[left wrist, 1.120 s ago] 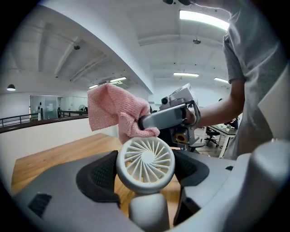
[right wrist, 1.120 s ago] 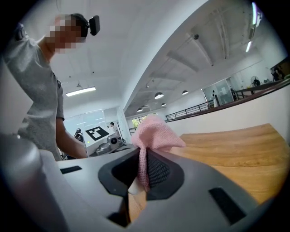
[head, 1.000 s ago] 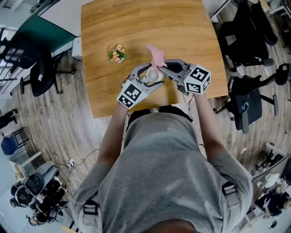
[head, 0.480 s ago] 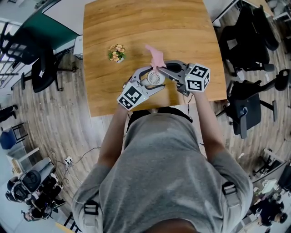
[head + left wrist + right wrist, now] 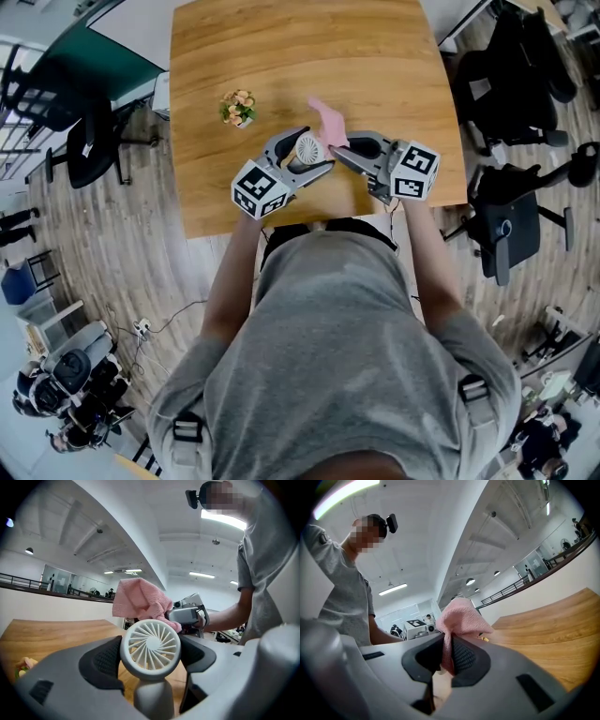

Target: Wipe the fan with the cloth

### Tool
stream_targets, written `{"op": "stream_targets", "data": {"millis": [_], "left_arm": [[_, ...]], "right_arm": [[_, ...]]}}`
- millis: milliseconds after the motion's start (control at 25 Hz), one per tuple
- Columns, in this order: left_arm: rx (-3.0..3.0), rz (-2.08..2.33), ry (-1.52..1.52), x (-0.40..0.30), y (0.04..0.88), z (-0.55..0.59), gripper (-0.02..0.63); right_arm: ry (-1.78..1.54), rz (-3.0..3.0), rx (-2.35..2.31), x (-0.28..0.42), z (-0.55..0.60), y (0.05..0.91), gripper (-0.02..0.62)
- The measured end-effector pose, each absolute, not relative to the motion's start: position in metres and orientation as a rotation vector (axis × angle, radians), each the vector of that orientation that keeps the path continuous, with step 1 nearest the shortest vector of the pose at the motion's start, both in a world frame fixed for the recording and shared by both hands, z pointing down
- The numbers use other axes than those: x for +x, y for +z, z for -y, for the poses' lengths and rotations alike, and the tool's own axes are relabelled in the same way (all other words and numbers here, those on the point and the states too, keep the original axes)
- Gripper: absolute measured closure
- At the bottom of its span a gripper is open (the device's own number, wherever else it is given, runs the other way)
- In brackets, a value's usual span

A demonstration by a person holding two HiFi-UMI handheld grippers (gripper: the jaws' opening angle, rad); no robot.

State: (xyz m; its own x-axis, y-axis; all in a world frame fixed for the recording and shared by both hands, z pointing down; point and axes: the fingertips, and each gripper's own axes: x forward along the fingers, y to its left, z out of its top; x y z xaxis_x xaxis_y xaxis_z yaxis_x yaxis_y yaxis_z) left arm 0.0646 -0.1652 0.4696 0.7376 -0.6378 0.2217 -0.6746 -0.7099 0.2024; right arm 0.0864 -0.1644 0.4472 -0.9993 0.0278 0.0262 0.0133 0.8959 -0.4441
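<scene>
Two jaws of left gripper (image 5: 315, 151) clamped on white fan (image 5: 150, 646), pink cloth (image 5: 328, 120) pinched tight in right gripper (image 5: 336, 150), held just beside the fan, wooden table (image 5: 281, 56) seen beneath the fan.

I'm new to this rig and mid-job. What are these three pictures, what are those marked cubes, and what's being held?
No robot arm here: a person holds a two-jaw gripper in each hand, and the marked cubes are part of them. The top-down picture comes from a camera on the person's head; the other two cameras ride on the grippers, looking along their jaws. The left gripper grips a small white fan, the right gripper a pink cloth, close beside the fan. A small bunch of flowers sits on the wooden table.
</scene>
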Motion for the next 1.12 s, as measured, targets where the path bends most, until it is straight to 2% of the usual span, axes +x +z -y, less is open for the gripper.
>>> {"op": "stream_targets", "data": {"millis": [280, 760, 1120], "left_arm": [[2.655, 0.994, 0.201, 0.074, 0.47, 0.166, 0.235], [2.599, 0.871, -0.07, 0.081, 0.447, 0.156, 0.235], [2.502, 0.877, -0.233, 0.065, 0.441, 0.162, 0.235]], "right_arm": [[0.596, 3.031, -0.085, 0.087, 0.155, 0.44, 0.561], [0.73, 3.102, 0.097, 0.1, 0.18, 0.433, 0.56], [0.699, 3.095, -0.006, 0.1, 0.161, 0.43, 0.56]]}}
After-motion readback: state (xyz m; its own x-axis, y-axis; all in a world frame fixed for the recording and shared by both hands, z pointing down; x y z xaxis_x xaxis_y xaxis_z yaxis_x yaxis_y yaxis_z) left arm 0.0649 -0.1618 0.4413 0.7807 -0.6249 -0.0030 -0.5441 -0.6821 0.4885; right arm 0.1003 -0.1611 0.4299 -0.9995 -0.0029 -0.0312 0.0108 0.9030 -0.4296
